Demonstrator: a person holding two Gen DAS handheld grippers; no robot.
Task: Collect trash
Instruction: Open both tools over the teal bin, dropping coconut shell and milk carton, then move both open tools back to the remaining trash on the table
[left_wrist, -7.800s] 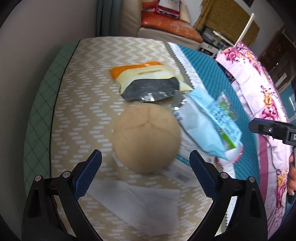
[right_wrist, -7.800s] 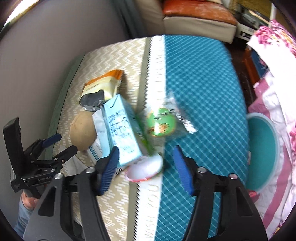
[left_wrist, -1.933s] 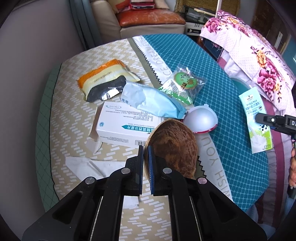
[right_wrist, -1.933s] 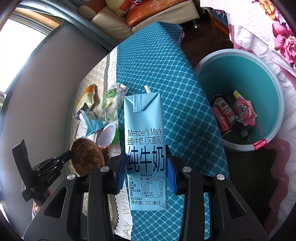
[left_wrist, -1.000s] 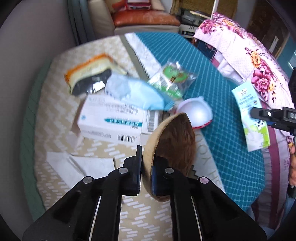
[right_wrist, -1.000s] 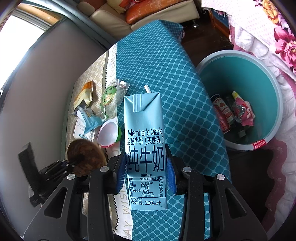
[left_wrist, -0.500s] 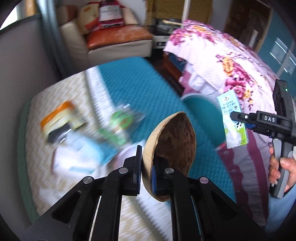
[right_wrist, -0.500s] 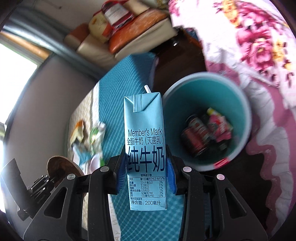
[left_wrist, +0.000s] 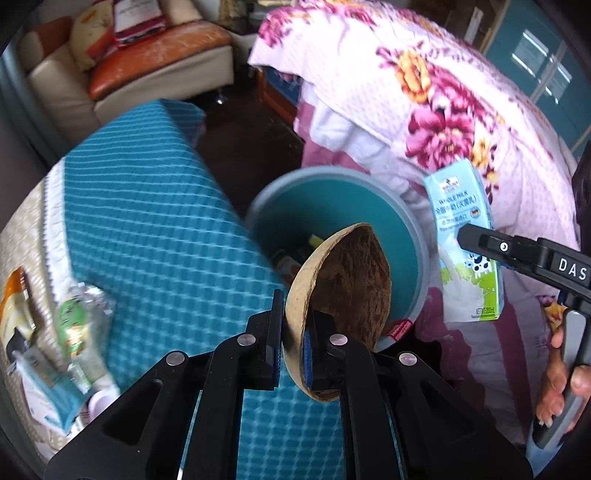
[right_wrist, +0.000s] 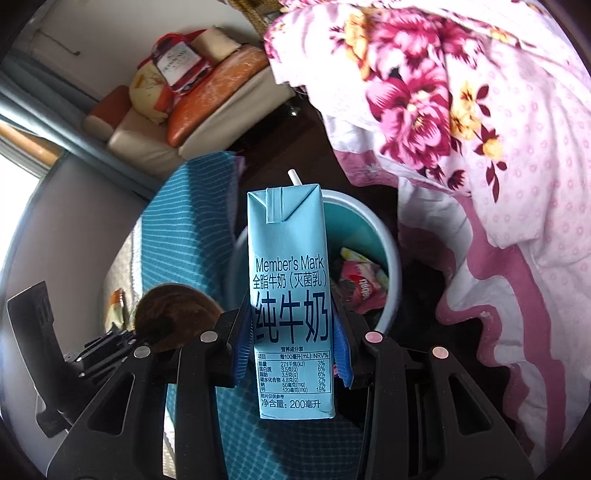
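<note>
My left gripper (left_wrist: 293, 334): black plastic frame, round silver screws, blue ribbed pads on the fingers (left_wrist: 307, 349). My right gripper (right_wrist: 291, 347): same black frame, pinkish-silver screws, blue pads; white letters "DAS" along its side, grey handle below.

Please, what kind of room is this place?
Probably a living room in a home: a cushioned sofa, a floral quilt draped on furniture, a table with a teal cloth, and a teal trash bin on the floor.
</note>
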